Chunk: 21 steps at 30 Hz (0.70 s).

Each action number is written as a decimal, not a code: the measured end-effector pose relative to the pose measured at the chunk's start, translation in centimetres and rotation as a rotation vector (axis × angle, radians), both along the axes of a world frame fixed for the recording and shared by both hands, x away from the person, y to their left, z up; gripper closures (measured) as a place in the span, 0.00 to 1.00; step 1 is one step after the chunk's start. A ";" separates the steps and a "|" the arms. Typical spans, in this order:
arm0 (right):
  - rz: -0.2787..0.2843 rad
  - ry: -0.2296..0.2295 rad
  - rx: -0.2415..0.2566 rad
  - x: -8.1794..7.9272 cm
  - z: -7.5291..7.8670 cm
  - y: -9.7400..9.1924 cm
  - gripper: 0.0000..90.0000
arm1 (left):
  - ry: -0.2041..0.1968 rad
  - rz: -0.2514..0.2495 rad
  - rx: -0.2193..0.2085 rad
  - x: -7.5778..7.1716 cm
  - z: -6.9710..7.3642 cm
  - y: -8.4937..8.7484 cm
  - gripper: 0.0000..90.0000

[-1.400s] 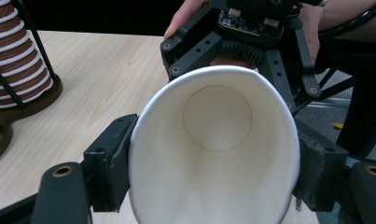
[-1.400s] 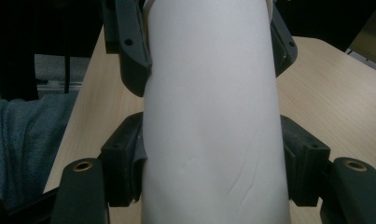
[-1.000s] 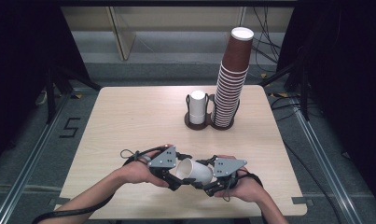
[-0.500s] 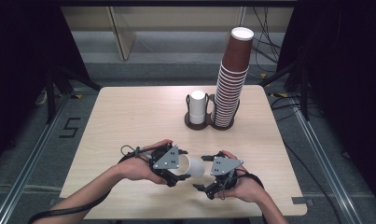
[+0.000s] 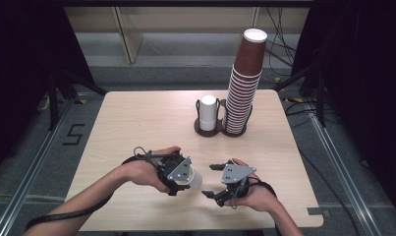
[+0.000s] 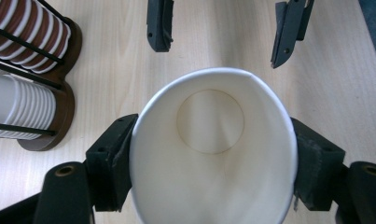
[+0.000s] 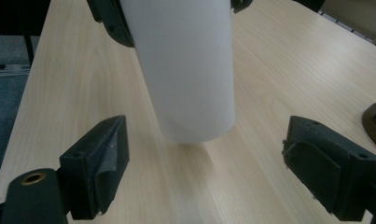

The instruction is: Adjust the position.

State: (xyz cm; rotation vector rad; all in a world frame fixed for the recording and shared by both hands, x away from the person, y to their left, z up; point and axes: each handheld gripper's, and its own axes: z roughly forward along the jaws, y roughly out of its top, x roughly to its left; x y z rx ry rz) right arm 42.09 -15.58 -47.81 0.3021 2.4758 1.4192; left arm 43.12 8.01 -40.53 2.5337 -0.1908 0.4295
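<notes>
Left hand-held gripper [image 5: 182, 178] clamps white cup [image 5: 193, 178], just beside right hand-held gripper [image 5: 214, 180].

**Table layout, near edge to far edge**

Table [image 5: 127, 128]: 2 holders stand side by side toward the far edge, right of centre. Left holder [image 5: 207, 131] carries the short cup stack [image 5: 209, 111]; right holder [image 5: 235, 129], touching it, carries the tall cup stack [image 5: 246, 78]. Near the front edge, left gripper [image 5: 184, 181] and right gripper [image 5: 213, 181] face each other, apart. Single cup [image 5: 191, 178] sits between the left gripper's pads, bottom end toward the right gripper.
</notes>
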 end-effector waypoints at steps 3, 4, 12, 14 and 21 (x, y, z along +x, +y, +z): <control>0.021 -0.030 -0.002 0.3 0.0 0.4 0.18 | -0.006 -0.018 0.018 -0.1 0.1 -0.1 0.30; 0.018 -0.021 -0.003 0.3 0.0 0.6 0.18 | -0.008 -0.025 0.025 -0.2 0.2 -0.2 0.30; 0.065 -0.011 -0.011 0.6 -0.1 2.0 0.22 | -0.012 -0.067 0.046 -0.5 0.5 -0.6 0.30; 0.069 -0.002 -0.012 0.5 -0.2 2.1 0.23 | -0.011 -0.070 0.042 -0.6 0.5 -0.6 0.30; 0.097 0.001 -0.022 0.4 -0.7 2.4 0.27 | -0.004 -0.099 0.045 -1.1 0.4 -1.2 0.30</control>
